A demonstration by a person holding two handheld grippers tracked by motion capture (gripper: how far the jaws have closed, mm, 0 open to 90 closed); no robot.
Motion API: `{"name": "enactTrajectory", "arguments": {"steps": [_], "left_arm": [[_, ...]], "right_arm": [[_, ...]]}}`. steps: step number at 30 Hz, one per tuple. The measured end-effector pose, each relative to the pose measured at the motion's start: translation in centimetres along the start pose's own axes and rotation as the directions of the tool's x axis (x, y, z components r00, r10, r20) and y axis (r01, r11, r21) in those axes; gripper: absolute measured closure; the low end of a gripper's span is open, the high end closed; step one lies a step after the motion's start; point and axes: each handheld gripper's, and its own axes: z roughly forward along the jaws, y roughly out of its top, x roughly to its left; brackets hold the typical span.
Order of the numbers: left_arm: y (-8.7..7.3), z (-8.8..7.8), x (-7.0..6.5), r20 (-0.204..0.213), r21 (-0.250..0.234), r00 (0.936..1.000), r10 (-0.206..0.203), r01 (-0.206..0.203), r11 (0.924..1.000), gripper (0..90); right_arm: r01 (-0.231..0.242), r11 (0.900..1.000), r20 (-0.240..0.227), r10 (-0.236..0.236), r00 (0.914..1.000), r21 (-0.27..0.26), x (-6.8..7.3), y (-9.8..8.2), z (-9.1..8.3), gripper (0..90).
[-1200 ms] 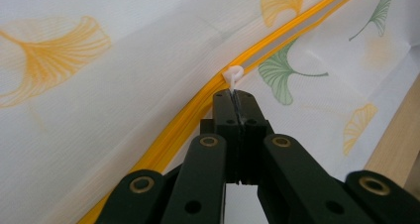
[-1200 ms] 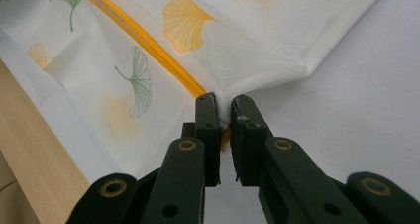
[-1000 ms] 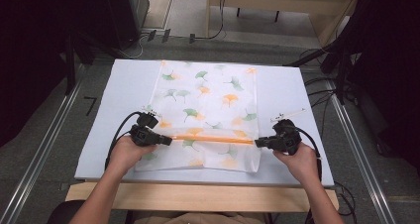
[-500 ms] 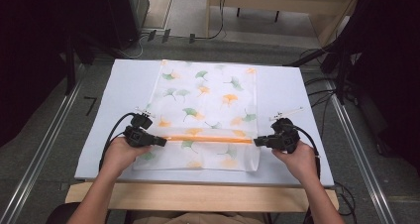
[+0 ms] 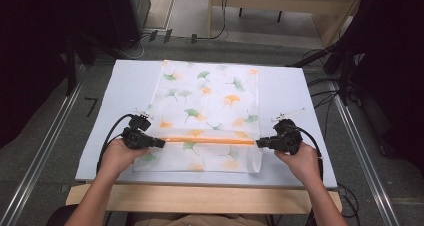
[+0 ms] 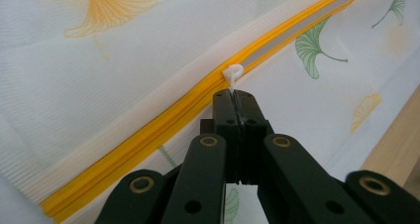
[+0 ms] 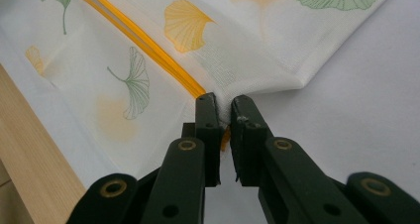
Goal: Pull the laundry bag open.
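A white mesh bag (image 5: 210, 101) printed with green and orange leaves lies flat on the table. An orange zipper (image 5: 210, 140) runs across its near part. My left gripper (image 5: 161, 143) sits at the zipper's left end, shut on the small white zipper pull (image 6: 232, 75); in the left gripper view the gripper (image 6: 235, 97) has its jaws pressed together. My right gripper (image 5: 259, 143) is at the zipper's right end. In the right gripper view the gripper (image 7: 225, 105) pinches the bag's corner fabric (image 7: 233, 50) where the zipper (image 7: 143, 40) ends.
The bag rests on a pale mat (image 5: 130, 86) covering the table, with a wooden front edge (image 5: 200, 198) near the person. Metal rails (image 5: 45, 151) run along both sides. Cables (image 5: 325, 101) lie on the floor at the right and back.
My left gripper has shifted a little to the left along the zipper line with the pull in it. The right gripper has stayed in place.
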Motion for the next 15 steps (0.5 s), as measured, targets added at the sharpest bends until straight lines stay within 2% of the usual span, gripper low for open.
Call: {"name": "enactTrajectory", "arguments": {"steps": [4,6,15], "left_arm": [[-0.1,-0.1,0.1,-0.003,-0.007,1.0000,-0.006,0.006,1.0000,90.0],[-0.2,-0.2,0.2,0.001,-0.010,1.0000,0.004,-0.004,0.9999,90.0],[-1.3,-1.2,0.9,-0.037,0.001,0.9993,-0.010,0.010,0.9999,90.0]], "right_arm": [[0.007,1.000,0.000,-0.007,1.0000,-0.001,0.0,0.0,0.0,85.3],[0.007,1.000,0.000,-0.007,1.0000,0.000,0.1,0.0,0.1,85.3],[0.009,1.000,0.001,-0.009,1.0000,0.002,0.0,-0.1,0.0,85.3]]}}
